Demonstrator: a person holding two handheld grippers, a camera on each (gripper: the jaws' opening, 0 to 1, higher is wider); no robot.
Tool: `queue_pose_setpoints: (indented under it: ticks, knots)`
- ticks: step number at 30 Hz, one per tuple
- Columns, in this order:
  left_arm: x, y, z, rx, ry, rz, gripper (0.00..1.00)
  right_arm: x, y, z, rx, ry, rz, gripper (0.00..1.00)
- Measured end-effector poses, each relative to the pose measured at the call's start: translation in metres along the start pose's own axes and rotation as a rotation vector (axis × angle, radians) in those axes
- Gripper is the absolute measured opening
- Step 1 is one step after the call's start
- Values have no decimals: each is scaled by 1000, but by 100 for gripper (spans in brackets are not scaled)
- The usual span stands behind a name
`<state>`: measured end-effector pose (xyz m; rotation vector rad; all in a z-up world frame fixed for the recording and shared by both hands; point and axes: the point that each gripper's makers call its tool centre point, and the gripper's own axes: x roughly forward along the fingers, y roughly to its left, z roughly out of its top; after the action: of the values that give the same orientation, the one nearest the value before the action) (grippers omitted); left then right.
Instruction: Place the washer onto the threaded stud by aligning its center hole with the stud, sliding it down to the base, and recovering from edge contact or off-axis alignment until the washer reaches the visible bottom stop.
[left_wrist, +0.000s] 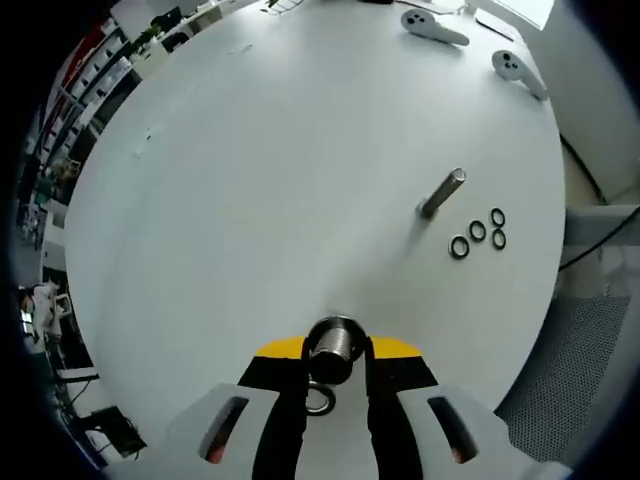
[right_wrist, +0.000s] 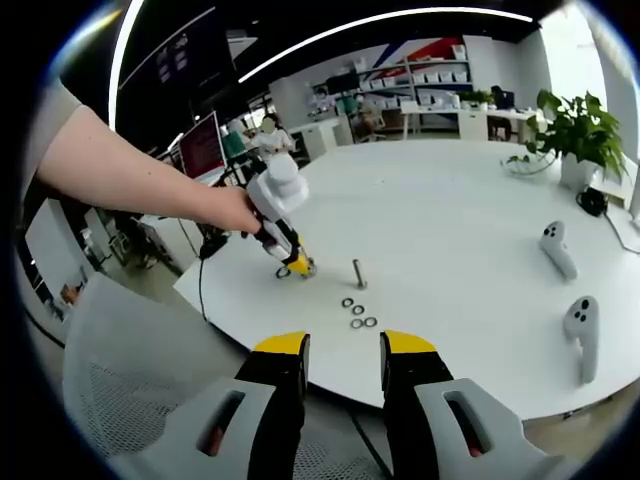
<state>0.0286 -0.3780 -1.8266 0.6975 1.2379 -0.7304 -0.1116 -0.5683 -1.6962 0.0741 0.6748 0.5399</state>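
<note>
Left gripper view: my left tool (left_wrist: 337, 375) grips a threaded piece with a washer (left_wrist: 320, 401) ringed below it — I should centre the hole and ease down square. The stud (left_wrist: 441, 194) stands upright on the worktop (left_wrist: 250, 180), spare washers (left_wrist: 477, 232) just beside it. My right tool (right_wrist: 343, 372) hangs open, empty; whether the washer is seated is hidden.

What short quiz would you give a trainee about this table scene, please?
1. How many loose washers lie beside the stud?
2. True or false: both grippers' jaws are empty.
3. The stud is: A) upright on the table; B) lying flat; C) inside a box.
Key: 1. Four. 2. False: the left gripper holds a metal piece; the right gripper is open and empty. 3. A.
</note>
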Motion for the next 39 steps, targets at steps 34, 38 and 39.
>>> queue_pose_setpoints:
  ticks: [34, 38, 39]
  knots:
    - [4, 24, -54, -70, 20, 2, 31, 2, 0, -2, -8, 16, -3, 30]
    - [6, 24, -58, -117, 13, -12, 31, 2, 1, -2, -11, 18, -3, 30]
    - [7, 24, -58, -122, 12, -13, 31, 2, 0, -2, -10, 18, -5, 30]
